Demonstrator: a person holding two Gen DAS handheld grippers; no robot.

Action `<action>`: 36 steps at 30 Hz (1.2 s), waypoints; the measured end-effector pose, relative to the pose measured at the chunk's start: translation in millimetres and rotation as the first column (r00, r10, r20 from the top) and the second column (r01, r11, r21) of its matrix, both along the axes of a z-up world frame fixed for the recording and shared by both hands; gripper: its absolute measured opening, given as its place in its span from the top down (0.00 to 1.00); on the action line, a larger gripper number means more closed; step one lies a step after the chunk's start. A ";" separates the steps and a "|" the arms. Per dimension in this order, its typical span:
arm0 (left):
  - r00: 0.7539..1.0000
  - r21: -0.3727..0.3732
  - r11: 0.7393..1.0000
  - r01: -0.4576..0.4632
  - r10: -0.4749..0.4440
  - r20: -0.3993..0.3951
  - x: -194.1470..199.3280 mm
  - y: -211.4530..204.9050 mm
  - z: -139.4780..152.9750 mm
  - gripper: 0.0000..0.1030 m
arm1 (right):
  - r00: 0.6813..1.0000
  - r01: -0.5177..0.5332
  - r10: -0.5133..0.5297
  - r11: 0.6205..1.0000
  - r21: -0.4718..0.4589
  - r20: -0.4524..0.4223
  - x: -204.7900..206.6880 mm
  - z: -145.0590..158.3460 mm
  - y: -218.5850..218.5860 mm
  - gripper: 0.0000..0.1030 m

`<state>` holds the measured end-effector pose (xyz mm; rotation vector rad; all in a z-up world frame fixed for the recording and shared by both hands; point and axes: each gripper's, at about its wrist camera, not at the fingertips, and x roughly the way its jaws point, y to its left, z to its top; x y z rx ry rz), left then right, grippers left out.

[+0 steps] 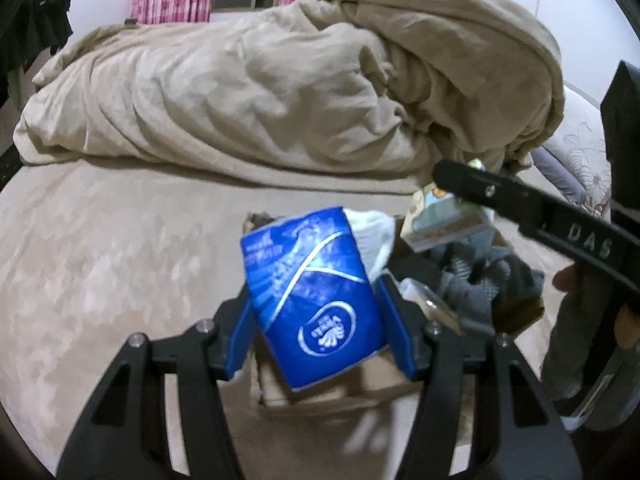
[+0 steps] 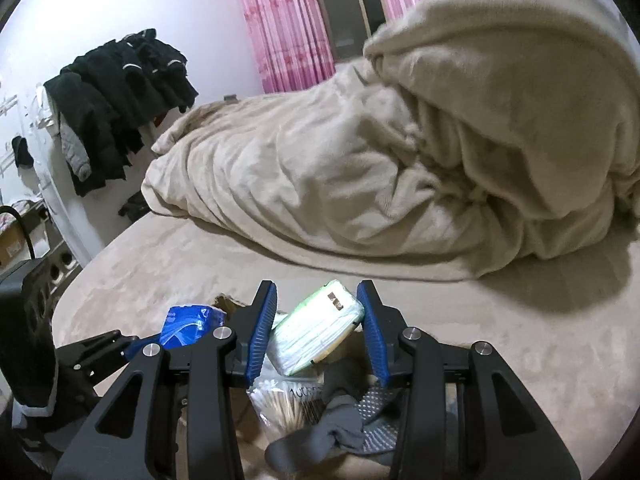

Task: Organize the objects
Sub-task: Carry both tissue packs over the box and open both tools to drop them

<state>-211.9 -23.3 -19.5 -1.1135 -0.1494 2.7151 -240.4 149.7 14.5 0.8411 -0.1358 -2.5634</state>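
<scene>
Left gripper [image 1: 316, 320] clamps blue tissue pack [image 1: 312, 300]; right gripper [image 2: 318, 332] pinches green tissue pack [image 2: 316, 334], both over cardboard box [image 1: 320, 394], prob for sorting.

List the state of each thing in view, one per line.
Left tool: shut on blue tissue pack.
Blue tissue pack: gripped, tilted.
Right tool: around the green tissue pack; contact unclear.
Green tissue pack: tilted between the fingers.
Grey socks: crumpled.
Blanket: bunched up.
</scene>
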 end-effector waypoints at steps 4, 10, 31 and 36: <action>0.999 -0.006 1.000 0.029 -0.029 0.018 0.8 2.7 -6.6 0.43 | 0.999 -0.011 0.010 1.000 0.025 0.038 -1.3 -15.1 -5.0 0.57; 0.999 -0.039 0.998 0.047 -0.047 0.012 4.1 8.9 -8.9 0.41 | 0.993 0.021 -0.035 0.992 0.126 0.109 4.5 -40.0 -5.8 0.56; 0.994 0.026 0.999 -0.043 0.045 -0.099 72.6 -27.1 31.1 0.24 | 0.994 0.097 -0.100 0.993 0.062 0.049 72.0 -1.7 46.4 0.25; 0.992 0.031 0.997 -0.071 0.074 -0.103 97.4 -33.7 25.7 0.24 | 0.996 0.080 -0.082 0.995 0.057 0.040 102.8 2.6 48.1 0.21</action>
